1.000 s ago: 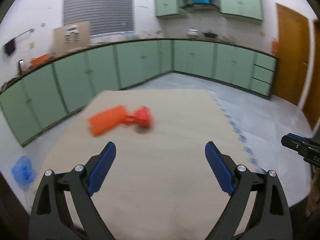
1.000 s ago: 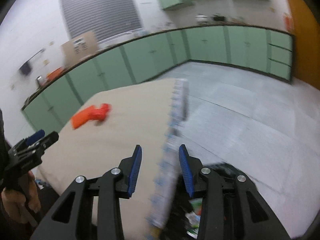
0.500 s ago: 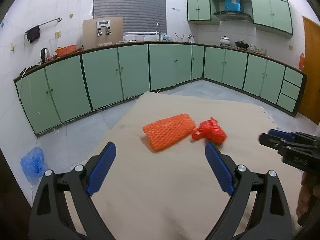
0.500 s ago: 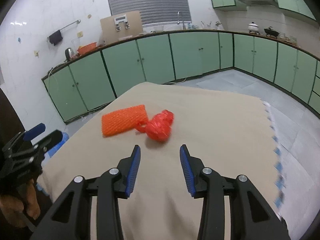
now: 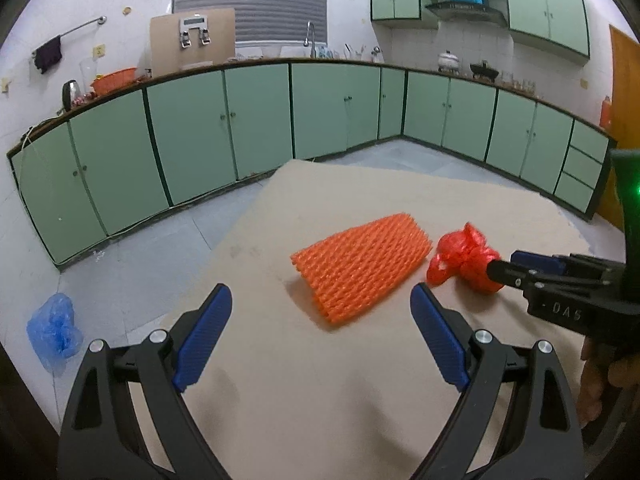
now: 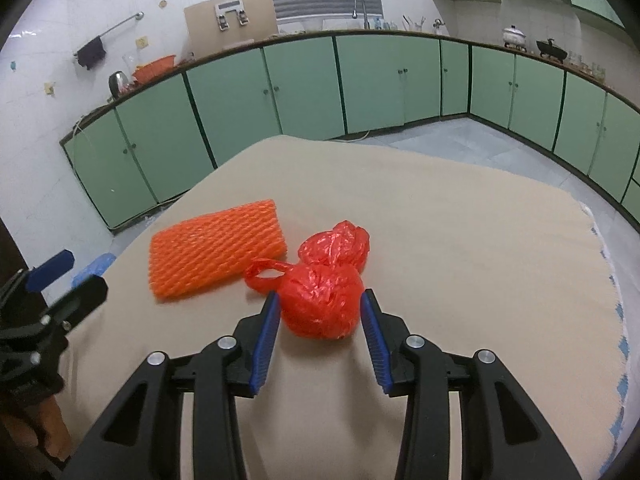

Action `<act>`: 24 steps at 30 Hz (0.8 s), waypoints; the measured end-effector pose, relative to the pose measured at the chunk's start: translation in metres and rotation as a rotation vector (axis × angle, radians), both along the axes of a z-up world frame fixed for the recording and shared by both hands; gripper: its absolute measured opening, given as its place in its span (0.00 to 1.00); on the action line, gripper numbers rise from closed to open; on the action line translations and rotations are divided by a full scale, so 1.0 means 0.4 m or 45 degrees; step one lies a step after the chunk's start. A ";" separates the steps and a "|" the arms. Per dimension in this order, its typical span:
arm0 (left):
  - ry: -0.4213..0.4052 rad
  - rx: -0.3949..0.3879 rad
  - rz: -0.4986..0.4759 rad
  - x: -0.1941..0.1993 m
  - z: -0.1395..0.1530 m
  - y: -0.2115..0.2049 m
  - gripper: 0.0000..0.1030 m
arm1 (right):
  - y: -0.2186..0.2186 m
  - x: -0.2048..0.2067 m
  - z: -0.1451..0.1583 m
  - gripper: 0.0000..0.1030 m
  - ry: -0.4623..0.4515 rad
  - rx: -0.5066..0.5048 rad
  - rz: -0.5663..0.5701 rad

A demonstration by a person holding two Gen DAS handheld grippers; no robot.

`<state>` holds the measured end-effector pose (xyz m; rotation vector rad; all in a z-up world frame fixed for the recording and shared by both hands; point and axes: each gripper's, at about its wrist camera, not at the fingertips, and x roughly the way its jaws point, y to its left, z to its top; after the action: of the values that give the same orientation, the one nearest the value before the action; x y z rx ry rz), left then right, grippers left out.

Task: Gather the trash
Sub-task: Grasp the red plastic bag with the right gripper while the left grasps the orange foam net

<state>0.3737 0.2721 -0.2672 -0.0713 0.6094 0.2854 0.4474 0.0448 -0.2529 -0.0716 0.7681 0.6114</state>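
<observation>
An orange foam net (image 5: 360, 264) (image 6: 216, 248) lies flat on the beige table cover (image 5: 360, 380) (image 6: 460, 240). Right beside it sits a knotted red plastic bag (image 5: 464, 256) (image 6: 324, 296) in two lumps. My left gripper (image 5: 320, 294) (image 6: 60, 280) is open wide, low over the table, with the net just ahead between its fingers. My right gripper (image 6: 320, 300) (image 5: 504, 264) is open with its blue pads on either side of the bag's nearer lump, which rests on the table.
A crumpled blue plastic bag (image 5: 54, 328) (image 6: 94, 266) lies on the tiled floor left of the table. Green cabinets (image 5: 192, 132) line the far walls. The table's right edge with blue-and-white trim (image 6: 616, 312) is close to my right gripper.
Both grippers have swung across the table and come closer to the trash. The right gripper's fingers now flank the red bag, and the left gripper has drawn up to the foam net.
</observation>
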 end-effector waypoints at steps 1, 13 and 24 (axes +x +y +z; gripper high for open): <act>0.013 -0.006 -0.010 0.009 -0.006 0.002 0.85 | 0.003 0.003 -0.003 0.42 0.001 -0.006 0.000; 0.108 -0.066 -0.061 0.071 -0.053 0.012 0.85 | -0.028 -0.002 0.031 0.20 -0.034 0.063 0.021; 0.258 -0.040 -0.001 0.163 -0.084 0.018 0.65 | -0.071 -0.023 0.066 0.20 -0.056 0.101 -0.003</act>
<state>0.4390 0.2792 -0.3008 -0.0727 0.8151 0.2841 0.4381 0.0163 -0.2265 -0.0113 0.7003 0.6352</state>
